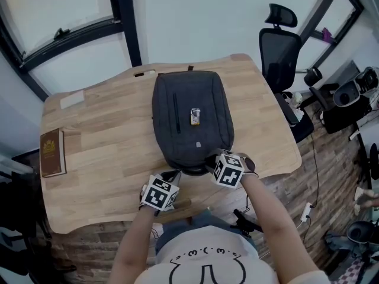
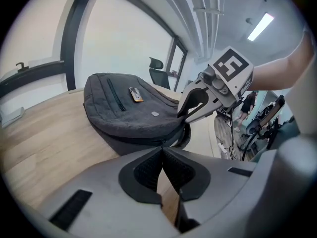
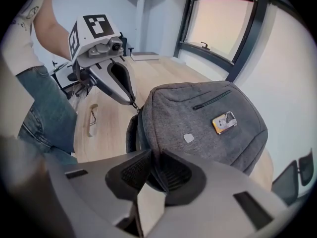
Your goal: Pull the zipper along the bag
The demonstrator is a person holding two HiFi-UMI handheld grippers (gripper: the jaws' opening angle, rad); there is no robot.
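A dark grey backpack (image 1: 189, 117) lies flat on the wooden table (image 1: 100, 141), its near end toward me. My left gripper (image 1: 175, 174) is at that end's left corner, and its jaws are shut on the small zipper pull (image 3: 134, 104) at the bag's seam. In the left gripper view the left gripper (image 2: 162, 150) has its pads together, tips at the zip line of the backpack (image 2: 129, 115). My right gripper (image 1: 212, 162) sits at the near end's right side. In the right gripper view the right gripper (image 3: 156, 165) pinches a dark fold of the backpack (image 3: 208, 118) rim between its pads.
A small orange tag (image 1: 195, 116) is pinned on the bag's top. A brown book (image 1: 52, 152) lies at the table's left edge. A black office chair (image 1: 279, 46) stands beyond the right corner, with cables and gear on the floor at right.
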